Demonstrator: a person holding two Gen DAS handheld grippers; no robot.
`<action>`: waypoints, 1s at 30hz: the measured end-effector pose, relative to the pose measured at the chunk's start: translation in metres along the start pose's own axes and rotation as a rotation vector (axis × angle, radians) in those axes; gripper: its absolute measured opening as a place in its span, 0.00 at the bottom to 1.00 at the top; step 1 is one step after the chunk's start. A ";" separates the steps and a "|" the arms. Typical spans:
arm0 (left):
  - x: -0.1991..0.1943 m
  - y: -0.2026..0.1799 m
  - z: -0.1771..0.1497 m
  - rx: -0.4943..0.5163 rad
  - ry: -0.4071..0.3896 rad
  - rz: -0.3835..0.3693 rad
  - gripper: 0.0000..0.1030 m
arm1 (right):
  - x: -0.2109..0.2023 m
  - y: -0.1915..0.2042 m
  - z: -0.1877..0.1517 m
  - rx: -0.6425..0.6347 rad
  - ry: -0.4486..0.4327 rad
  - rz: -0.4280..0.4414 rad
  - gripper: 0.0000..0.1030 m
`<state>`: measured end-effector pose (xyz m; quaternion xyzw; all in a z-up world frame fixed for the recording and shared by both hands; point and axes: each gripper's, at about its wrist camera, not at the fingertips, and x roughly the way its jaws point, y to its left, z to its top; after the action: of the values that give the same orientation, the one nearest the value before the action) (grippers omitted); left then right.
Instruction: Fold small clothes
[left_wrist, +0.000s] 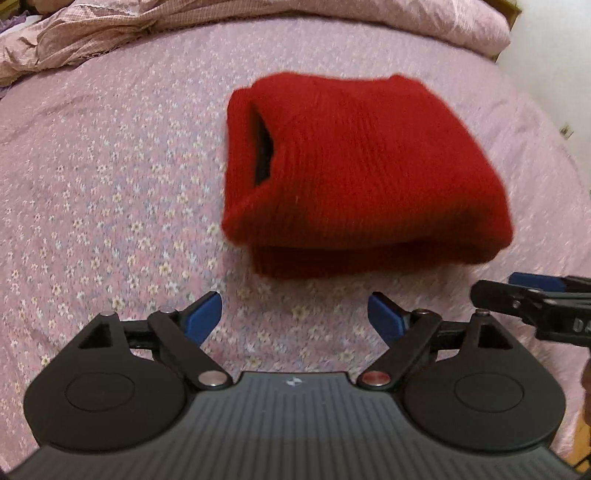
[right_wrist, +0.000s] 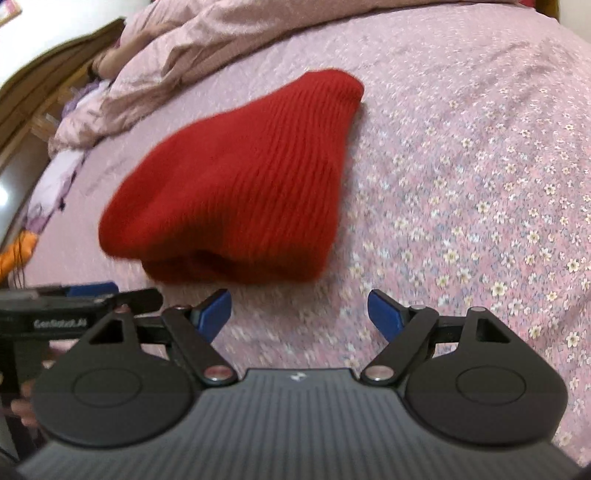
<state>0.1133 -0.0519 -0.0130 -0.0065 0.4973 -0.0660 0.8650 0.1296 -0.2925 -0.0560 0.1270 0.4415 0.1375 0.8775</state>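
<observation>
The red knit sweater (left_wrist: 362, 177) is seen folded into a compact bundle on the floral bed sheet (left_wrist: 110, 192), apparently finished. Both the left gripper (left_wrist: 294, 317) and the right gripper (right_wrist: 299, 314) are held just near of it, jaws wide and empty.

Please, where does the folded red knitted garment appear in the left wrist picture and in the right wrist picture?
Left wrist view: the red knitted garment lies right of centre, beyond the open left gripper.
Right wrist view: it lies left of centre, beyond the open right gripper.
Shared landmark: the pink flowered bedsheet under it.
</observation>
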 end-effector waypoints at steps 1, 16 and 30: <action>0.002 0.000 -0.001 -0.002 -0.001 0.005 0.87 | 0.000 0.001 -0.003 -0.011 0.003 -0.006 0.80; 0.037 -0.009 -0.014 -0.025 0.065 0.051 0.91 | 0.013 -0.002 -0.029 -0.012 -0.035 -0.115 0.80; 0.042 -0.017 -0.016 -0.008 0.055 0.070 0.92 | 0.015 0.001 -0.041 -0.043 -0.077 -0.130 0.81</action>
<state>0.1185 -0.0733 -0.0563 0.0090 0.5213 -0.0340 0.8527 0.1046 -0.2823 -0.0905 0.0845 0.4115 0.0845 0.9035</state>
